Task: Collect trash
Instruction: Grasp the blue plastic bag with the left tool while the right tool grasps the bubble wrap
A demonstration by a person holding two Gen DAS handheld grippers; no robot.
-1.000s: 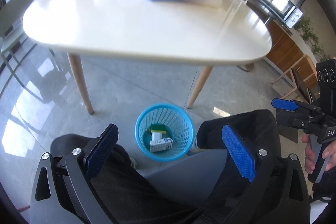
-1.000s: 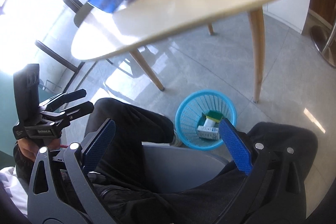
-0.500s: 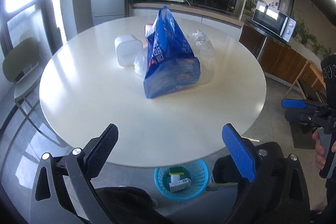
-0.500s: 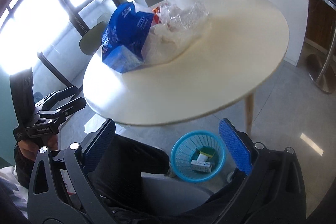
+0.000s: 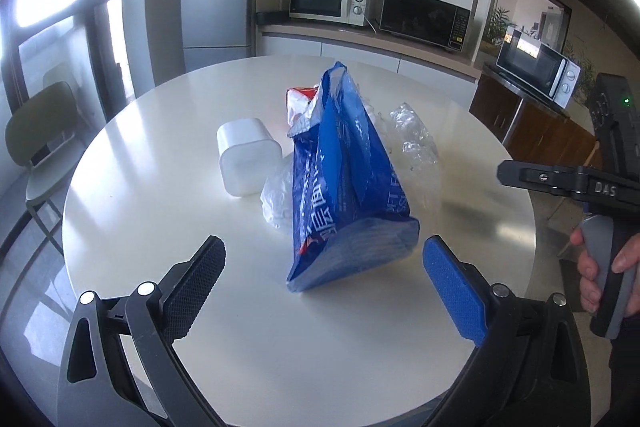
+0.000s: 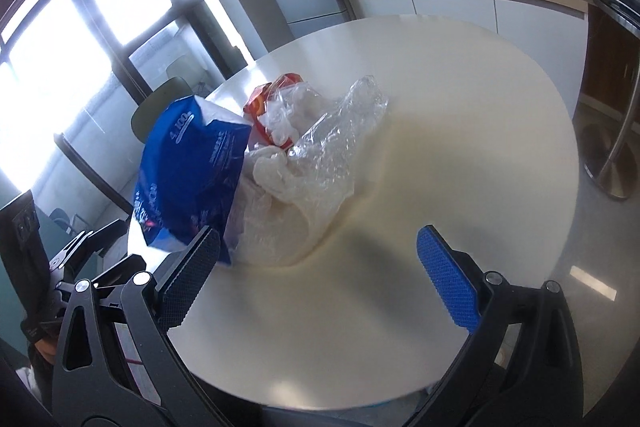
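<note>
Approach step, nothing grasped. Left gripper [image 5: 322, 269] spread wide, empty, facing blue bag [image 5: 344, 187] mid-table [image 5: 160, 219]. Right gripper [image 6: 316, 259] likewise spread, near clear plastic [image 6: 320, 163]. Next: advance, pinch bag.

1. Daylight is pouring through the windows [image 6: 72, 39], blowing them out to white.
2. The table [image 5: 168, 211] is glaring on its window side.
3. Beyond the table, the clear plastic [image 6: 328, 147] is casting soft shadows.
4. Fisheye distortion is bending and darkening the frame edges.
</note>
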